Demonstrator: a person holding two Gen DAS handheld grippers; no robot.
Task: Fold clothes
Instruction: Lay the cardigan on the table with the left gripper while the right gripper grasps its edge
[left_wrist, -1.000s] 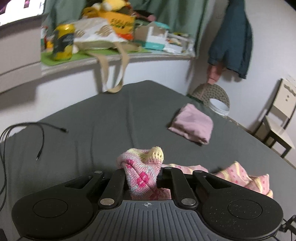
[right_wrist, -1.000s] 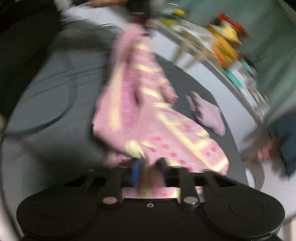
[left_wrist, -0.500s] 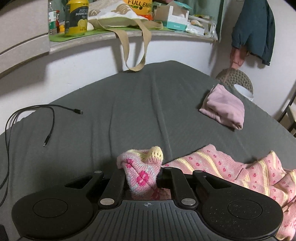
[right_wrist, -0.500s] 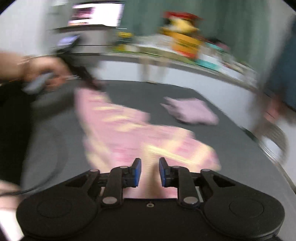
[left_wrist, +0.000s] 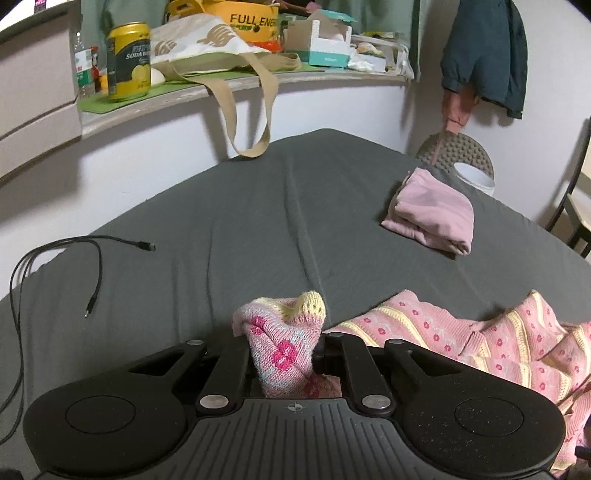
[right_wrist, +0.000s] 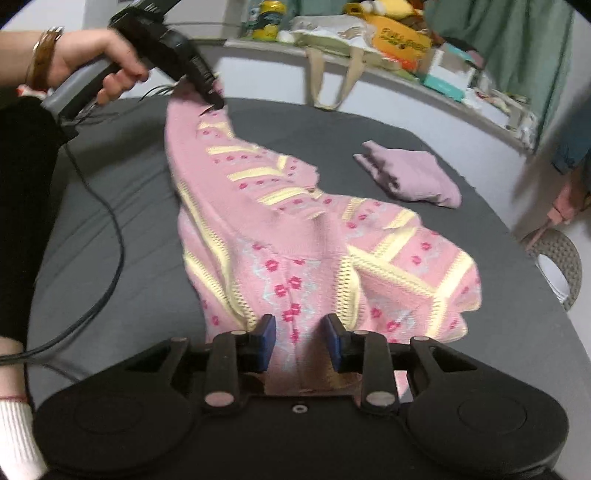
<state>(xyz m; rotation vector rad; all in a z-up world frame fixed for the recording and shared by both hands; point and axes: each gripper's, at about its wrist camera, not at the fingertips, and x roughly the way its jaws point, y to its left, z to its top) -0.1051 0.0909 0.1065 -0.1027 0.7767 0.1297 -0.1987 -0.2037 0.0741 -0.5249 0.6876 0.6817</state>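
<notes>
My left gripper (left_wrist: 286, 356) pinches a corner of the pink sweater (right_wrist: 295, 229) while my right gripper (right_wrist: 299, 341) gapes empty over its hem, so any tug risks bunching it toward the folded pink garment (right_wrist: 406, 177).

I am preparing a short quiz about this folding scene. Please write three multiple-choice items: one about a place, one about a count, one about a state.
1. Where does the folded plain pink garment lie?
A. on the grey bed
B. on the shelf
C. on the chair

2. How many garments are on the bed?
A. one
B. two
C. four

3. The right hand-held gripper is:
A. open
B. shut on the knitted sweater
C. shut on a cable

Key: 1 A, it rests on the grey sheet; 2 B, the sweater plus the folded one; 3 A, blue pads stand apart.
</notes>
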